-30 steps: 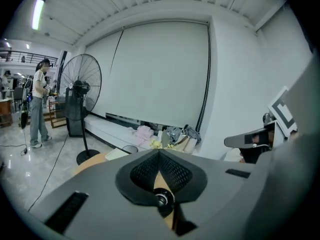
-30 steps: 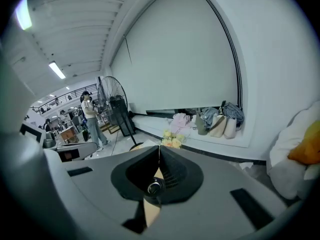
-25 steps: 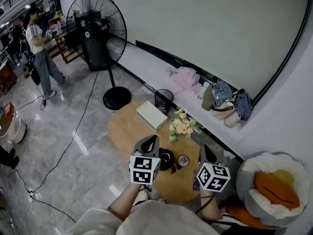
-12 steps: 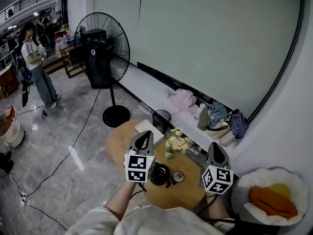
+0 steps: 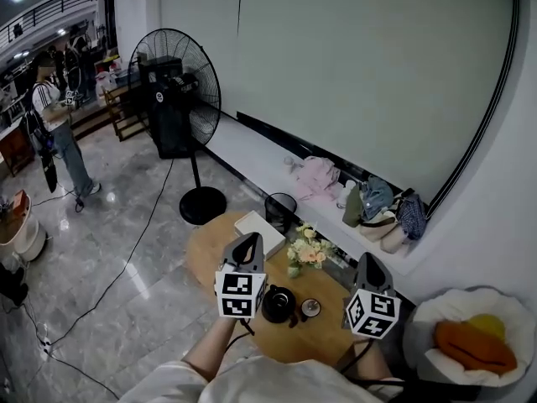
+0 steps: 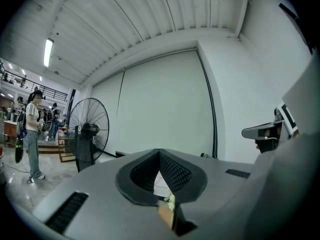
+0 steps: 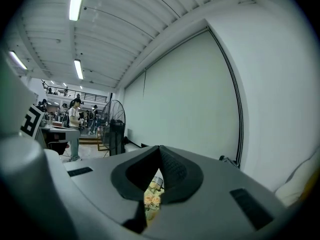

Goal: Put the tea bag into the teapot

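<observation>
Both pairs of jaws are pressed together at the tips with nothing held: the left gripper (image 6: 159,152) and the right gripper (image 7: 159,148) have smooth grey shells, and their black pads (image 6: 175,173) carry a fine mesh texture. Both are held above a round table (image 5: 210,243) of light brown wood. Between them on it sits the teapot (image 5: 278,303), black, squat and glossy, with a small round cup (image 5: 310,308) just beside it. The tea bag is too small to pick out in any view. Further back on the table stand pale yellow and peach flowers (image 5: 306,254) and a flat white box (image 5: 260,225). A black mesh bin (image 5: 281,210) stands behind the table. The floor (image 5: 109,250) is shiny grey stone with cables across it. A black pedestal fan (image 5: 176,82) stands by the plain white wall (image 5: 361,65), whose low ledge (image 5: 252,154) holds clothes and bags. A person (image 5: 50,124) stands far left; a white cushion (image 5: 457,309) lies right.
</observation>
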A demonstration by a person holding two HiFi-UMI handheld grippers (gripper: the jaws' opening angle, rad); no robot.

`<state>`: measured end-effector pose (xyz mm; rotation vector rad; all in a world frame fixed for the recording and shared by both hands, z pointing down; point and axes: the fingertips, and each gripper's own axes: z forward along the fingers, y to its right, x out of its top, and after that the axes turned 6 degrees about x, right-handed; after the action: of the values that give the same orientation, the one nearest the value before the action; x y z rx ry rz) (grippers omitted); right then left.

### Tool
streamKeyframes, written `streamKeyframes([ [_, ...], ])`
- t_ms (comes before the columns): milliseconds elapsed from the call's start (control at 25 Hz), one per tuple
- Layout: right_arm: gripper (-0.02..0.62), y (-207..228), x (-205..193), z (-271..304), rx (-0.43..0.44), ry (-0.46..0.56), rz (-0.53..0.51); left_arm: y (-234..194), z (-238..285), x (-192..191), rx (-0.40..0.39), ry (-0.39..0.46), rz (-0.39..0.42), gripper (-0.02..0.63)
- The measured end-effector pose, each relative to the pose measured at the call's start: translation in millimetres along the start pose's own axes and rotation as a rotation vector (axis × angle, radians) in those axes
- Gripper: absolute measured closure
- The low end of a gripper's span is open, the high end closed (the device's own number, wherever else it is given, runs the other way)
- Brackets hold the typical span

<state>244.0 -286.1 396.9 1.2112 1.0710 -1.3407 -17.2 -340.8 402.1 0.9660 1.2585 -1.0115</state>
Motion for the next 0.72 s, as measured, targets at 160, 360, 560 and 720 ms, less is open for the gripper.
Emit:
streamKeyframes([
  [160, 0.561, 3, -8, 2, -0.021, -0.026, 0.03, -2, 1, -7, -0.003, -0.018, 0.002, 0.589],
  [360, 0.561, 3, -15, 1, -0.034, -0.043, 0.033, -3, 2, -14, -0.008, -0.036, 0.004, 0.589],
  [560, 0.561, -3, -17, 2, -0.035, -0.059, 0.03, -5, 4, -17, -0.011, -0.045, 0.003, 0.589],
  [720, 0.561, -6, -21, 4, -0.032, -0.064, 0.03, -7, 6, -22, -0.014, -0.047, 0.004, 0.589],
])
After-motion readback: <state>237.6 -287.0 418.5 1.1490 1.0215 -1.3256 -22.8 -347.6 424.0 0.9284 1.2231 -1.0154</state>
